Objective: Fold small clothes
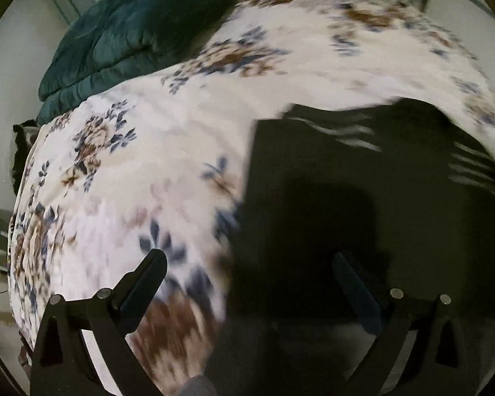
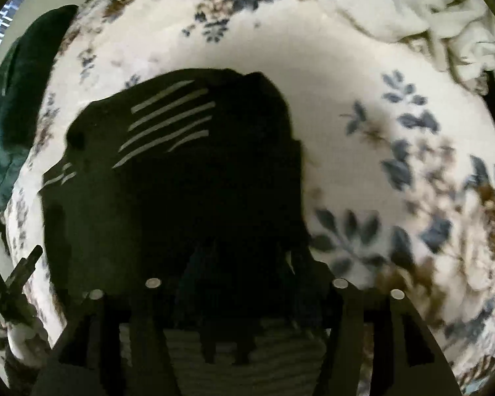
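A bed (image 1: 155,171) under a white floral cover fills both views. A dark green quilted blanket (image 1: 132,29) is bunched at its far left edge, and a crumpled cream cloth (image 2: 412,19) lies at the far right.

The task's thing, a black garment (image 2: 188,178) with pale diagonal stripes near its far edge, lies flat on the cover in a roughly squared, folded-over shape, well apart from the cream cloth.

The left tongs (image 1: 250,264) point steeply down at the bed, spread wide: one finger hangs over the bare floral cover, the other over the garment's near left part. Nothing is between them, and the blurred picture does not show whether either tip touches the cloth.

The right tongs (image 2: 244,264) also point almost straight down, above the garment's near edge. Their fingers are black against black cloth, so the tips are hard to make out; they stand partly apart, and I cannot tell whether any fold of the garment is caught between them.
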A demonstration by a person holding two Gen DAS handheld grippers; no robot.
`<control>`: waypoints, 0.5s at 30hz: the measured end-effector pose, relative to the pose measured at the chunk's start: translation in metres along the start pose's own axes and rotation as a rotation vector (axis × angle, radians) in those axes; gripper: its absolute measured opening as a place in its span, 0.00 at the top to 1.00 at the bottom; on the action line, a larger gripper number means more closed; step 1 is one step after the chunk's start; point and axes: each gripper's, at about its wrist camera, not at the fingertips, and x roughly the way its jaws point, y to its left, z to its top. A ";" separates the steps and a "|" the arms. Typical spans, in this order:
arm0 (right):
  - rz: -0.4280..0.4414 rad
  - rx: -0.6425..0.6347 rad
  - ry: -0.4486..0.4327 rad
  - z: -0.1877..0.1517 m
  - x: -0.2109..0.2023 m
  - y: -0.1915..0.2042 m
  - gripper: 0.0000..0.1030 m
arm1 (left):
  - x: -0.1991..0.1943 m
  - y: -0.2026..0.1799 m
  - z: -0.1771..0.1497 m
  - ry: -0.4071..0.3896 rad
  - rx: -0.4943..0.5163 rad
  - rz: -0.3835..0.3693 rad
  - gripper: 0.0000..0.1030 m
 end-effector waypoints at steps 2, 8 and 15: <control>-0.003 -0.017 0.012 -0.016 -0.019 -0.013 0.43 | -0.032 -0.027 -0.025 0.011 0.018 -0.031 0.00; 0.040 -0.071 0.111 -0.049 -0.069 -0.095 0.43 | -0.101 -0.155 -0.134 0.189 0.062 -0.137 0.00; 0.065 -0.166 0.178 -0.049 -0.079 -0.160 0.43 | -0.114 -0.304 -0.246 0.409 0.081 -0.248 0.00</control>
